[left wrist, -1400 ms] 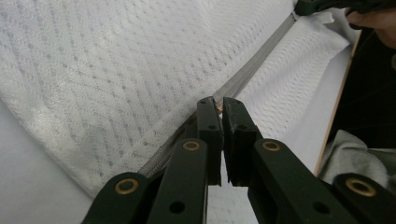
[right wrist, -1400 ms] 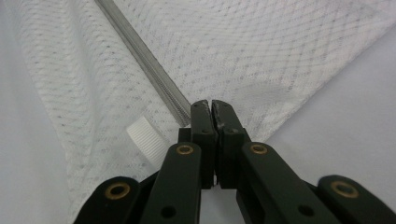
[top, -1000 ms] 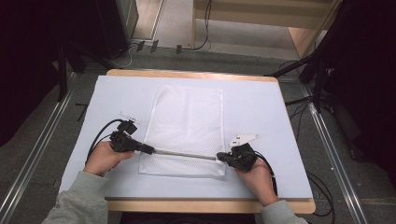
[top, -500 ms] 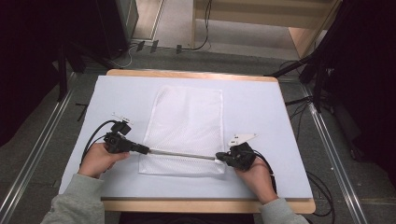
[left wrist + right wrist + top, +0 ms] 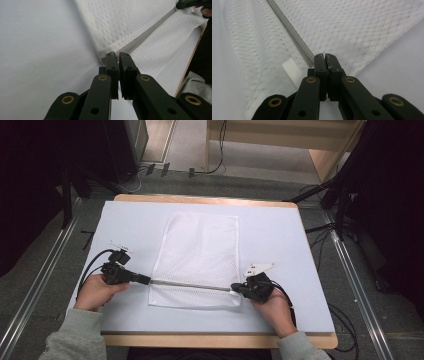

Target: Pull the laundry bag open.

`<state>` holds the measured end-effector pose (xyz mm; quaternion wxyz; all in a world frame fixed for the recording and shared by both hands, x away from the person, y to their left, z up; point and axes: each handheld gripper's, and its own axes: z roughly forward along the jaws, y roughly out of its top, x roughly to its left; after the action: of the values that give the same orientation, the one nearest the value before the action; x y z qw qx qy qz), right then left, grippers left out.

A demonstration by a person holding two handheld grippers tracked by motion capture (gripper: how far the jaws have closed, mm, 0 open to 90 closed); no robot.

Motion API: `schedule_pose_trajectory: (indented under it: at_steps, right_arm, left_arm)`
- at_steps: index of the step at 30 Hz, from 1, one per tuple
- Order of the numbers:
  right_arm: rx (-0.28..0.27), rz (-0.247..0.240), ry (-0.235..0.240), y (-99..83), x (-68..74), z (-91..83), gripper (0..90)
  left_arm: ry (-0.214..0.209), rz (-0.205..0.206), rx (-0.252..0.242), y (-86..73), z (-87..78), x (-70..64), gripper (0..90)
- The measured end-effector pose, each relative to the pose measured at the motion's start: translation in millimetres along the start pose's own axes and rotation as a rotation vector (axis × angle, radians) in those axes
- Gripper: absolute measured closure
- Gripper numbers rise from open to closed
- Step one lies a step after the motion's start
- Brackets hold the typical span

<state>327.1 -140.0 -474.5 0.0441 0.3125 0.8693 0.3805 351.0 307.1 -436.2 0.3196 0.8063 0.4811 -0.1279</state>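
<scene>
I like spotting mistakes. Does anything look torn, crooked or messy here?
Nothing stands out. The white mesh bag lies flat and straight on the table, and its grey zipper runs in a tidy line between the two hand-held grippers.

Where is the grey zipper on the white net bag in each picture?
High view: the zipper runs across the near end of the net bag, between the two grippers.
Left gripper view: it slants from the jaw tips up to the top right.
Right gripper view: it slants from the jaw tips up to the top left.
Shared landmark: the white mesh beside it.
</scene>
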Motion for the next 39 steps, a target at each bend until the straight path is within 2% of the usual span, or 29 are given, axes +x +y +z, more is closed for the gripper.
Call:
schedule_pose_trajectory:
  at_steps: [1,4,6,8,11,18,20,23,25,29,31,34,36,39]
  right_arm:
    - [0.000,0.000,0.000,0.0,0.0,-0.1,89.9]
    - [0.003,-0.005,-0.001,0.3,-0.1,-0.2,89.8]
    - [0.006,-0.008,-0.005,0.8,0.3,-0.2,89.8]
    - [0.007,-0.001,0.006,1.0,-0.8,-0.1,89.8]
    - [0.007,0.021,0.023,1.5,-3.5,0.1,89.7]
    - [0.028,0.015,0.009,4.4,-4.2,-1.4,89.1]
    - [0.030,0.024,0.006,3.8,-6.3,-3.1,88.6]
    - [0.025,0.032,0.005,3.0,-8.0,-4.5,86.8]
    - [0.024,0.040,0.005,3.4,-8.1,-6.2,80.0]
    - [-0.019,0.059,0.011,4.3,-8.9,-11.7,69.5]
    - [-0.042,0.070,0.002,4.0,-9.8,-15.6,65.3]
    - [-0.072,0.085,-0.014,2.7,-13.1,-18.9,59.1]
    - [-0.082,0.099,-0.021,1.8,-15.6,-19.7,55.9]
    - [-0.092,0.102,-0.035,0.7,-18.2,-20.5,51.1]
  left_arm:
    - [-0.008,-0.007,-0.004,-0.9,-0.8,0.6,88.1]
    - [0.001,-0.001,0.002,-0.8,-0.2,0.1,88.0]
    - [-0.021,-0.005,0.002,-0.2,0.5,1.2,88.0]
    - [-0.020,-0.002,-0.008,-0.4,0.0,-0.5,87.8]
    - [-0.026,0.024,0.006,-0.2,2.5,-3.1,87.6]
    - [-0.034,0.053,0.028,-0.6,8.0,-6.5,87.0]
    - [-0.037,0.073,0.028,-0.6,9.2,-7.3,86.7]
    - [-0.045,0.094,0.012,0.3,10.3,-8.7,81.2]
    - [-0.050,0.099,0.000,1.1,10.0,-10.0,75.2]
    - [-0.020,0.144,-0.056,3.8,6.6,-11.2,66.1]
    - [0.008,0.171,-0.087,4.7,4.3,-11.4,61.2]
    - [0.051,0.192,-0.123,5.7,2.4,-11.4,56.1]
    - [0.065,0.202,-0.143,6.1,1.3,-10.2,53.5]
    - [0.095,0.200,-0.164,6.1,0.9,-8.9,47.9]
